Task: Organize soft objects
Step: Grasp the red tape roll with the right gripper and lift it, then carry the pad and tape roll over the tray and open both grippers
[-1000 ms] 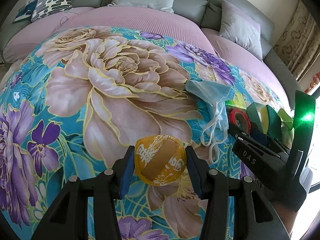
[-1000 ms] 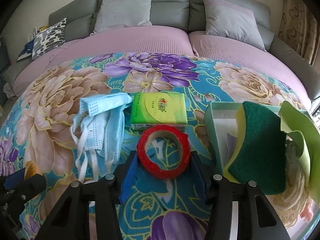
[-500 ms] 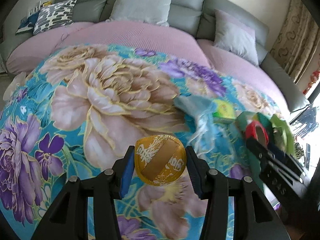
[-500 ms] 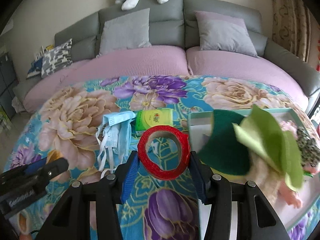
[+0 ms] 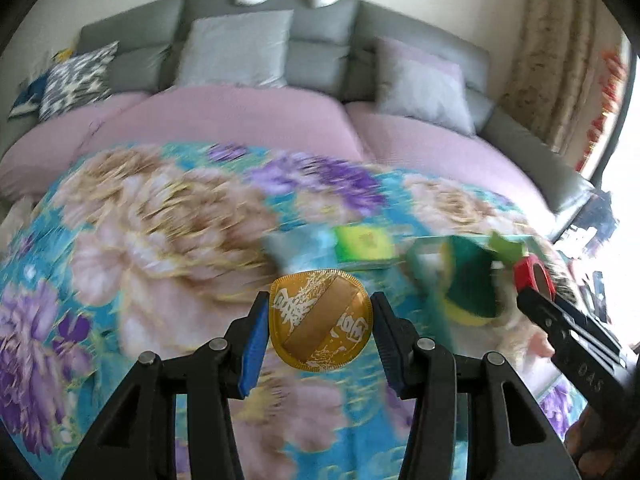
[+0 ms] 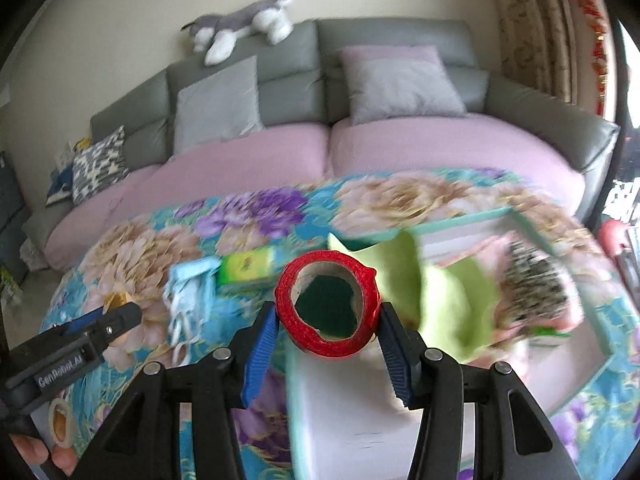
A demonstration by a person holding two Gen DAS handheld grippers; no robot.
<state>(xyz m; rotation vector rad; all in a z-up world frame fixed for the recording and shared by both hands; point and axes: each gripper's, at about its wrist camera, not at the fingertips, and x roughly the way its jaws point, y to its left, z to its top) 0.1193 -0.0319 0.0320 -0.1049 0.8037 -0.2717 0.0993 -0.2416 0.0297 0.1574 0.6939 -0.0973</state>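
Observation:
My left gripper [image 5: 320, 330] is shut on a round gold pad with white characters [image 5: 321, 320] and holds it above the floral blanket [image 5: 140, 240]. My right gripper [image 6: 326, 330] is shut on a red tape roll [image 6: 327, 308] and holds it over the near edge of a teal-rimmed white box [image 6: 340, 420]. The box holds a green sponge [image 5: 472, 280], a light green cloth [image 6: 440, 292] and a speckled soft toy [image 6: 536, 284]. The right gripper with the red roll also shows at the right of the left wrist view [image 5: 534, 276]. The scene is motion-blurred.
A blue face mask [image 6: 190, 292] and a green tissue pack [image 6: 248, 270] lie on the blanket left of the box. Behind is a grey sofa [image 6: 360, 60] with pink covers, grey cushions and a plush husky [image 6: 240, 28]. A tan tape roll [image 6: 60, 420] shows at lower left.
Both grippers have lifted and swung right with their loads. The red roll has gone from the blanket to above the box. The gold pad has risen off the blanket.

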